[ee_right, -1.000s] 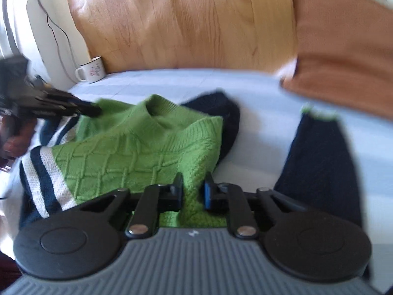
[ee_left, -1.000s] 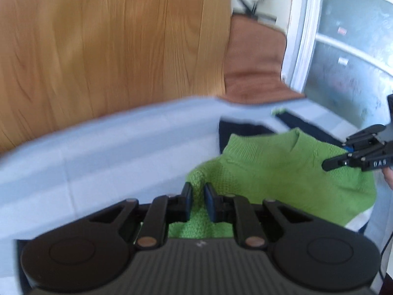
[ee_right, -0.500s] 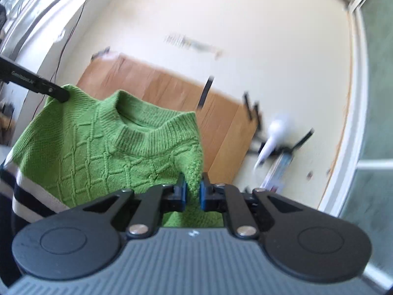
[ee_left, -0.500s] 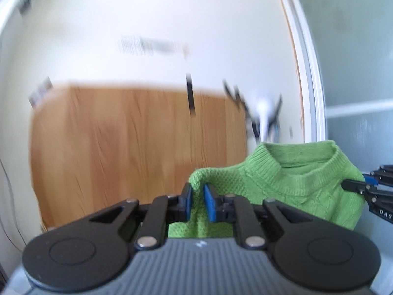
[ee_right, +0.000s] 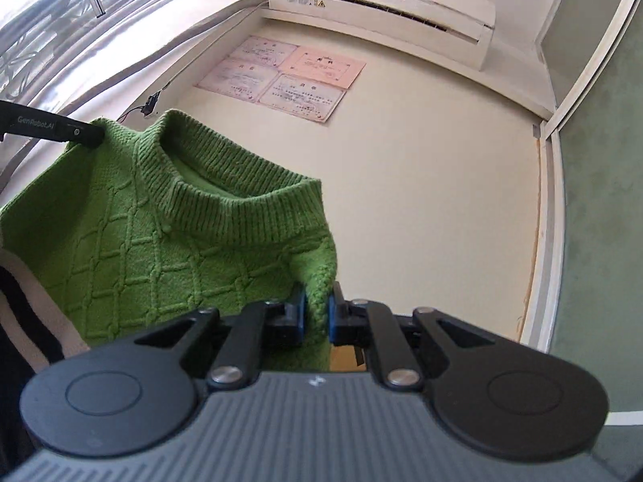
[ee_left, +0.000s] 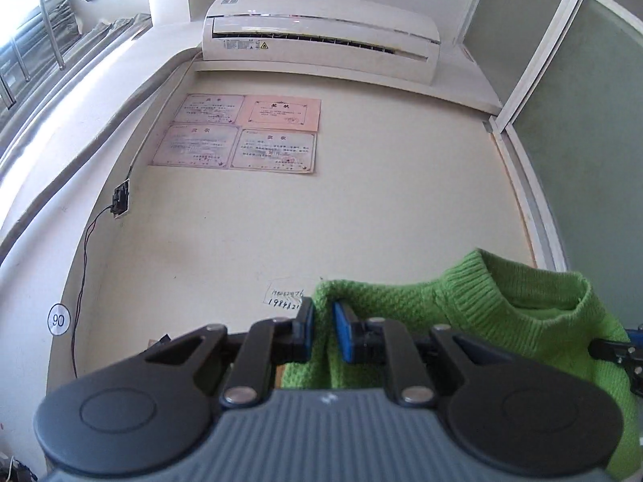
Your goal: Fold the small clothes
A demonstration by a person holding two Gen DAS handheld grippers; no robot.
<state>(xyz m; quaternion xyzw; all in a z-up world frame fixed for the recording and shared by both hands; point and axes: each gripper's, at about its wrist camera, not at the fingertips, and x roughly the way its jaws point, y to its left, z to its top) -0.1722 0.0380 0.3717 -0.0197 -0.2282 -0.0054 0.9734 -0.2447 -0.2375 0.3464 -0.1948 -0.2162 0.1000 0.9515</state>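
Note:
A small green knit sweater [ee_right: 160, 241] with a ribbed collar and navy and white stripes hangs in the air between my two grippers. My left gripper [ee_left: 322, 323] is shut on one shoulder of the sweater [ee_left: 502, 321]. My right gripper [ee_right: 317, 315] is shut on the other shoulder. The left gripper's fingers [ee_right: 60, 130] show at the far shoulder in the right wrist view. The right gripper's fingertips [ee_left: 615, 351] show at the right edge of the left wrist view. Both cameras point up at the wall, so the bed is hidden.
A white air conditioner [ee_left: 317, 34] hangs high on the cream wall above several pink certificates [ee_left: 241, 134]. A wall socket with a wire [ee_left: 120, 201] is at the left. A frosted glass partition [ee_left: 582, 160] with a white frame stands at the right.
Both grippers have lifted the sweater off the bed and tilted upward. The views went from the bedsheet and wooden headboard to the upper wall and air conditioner.

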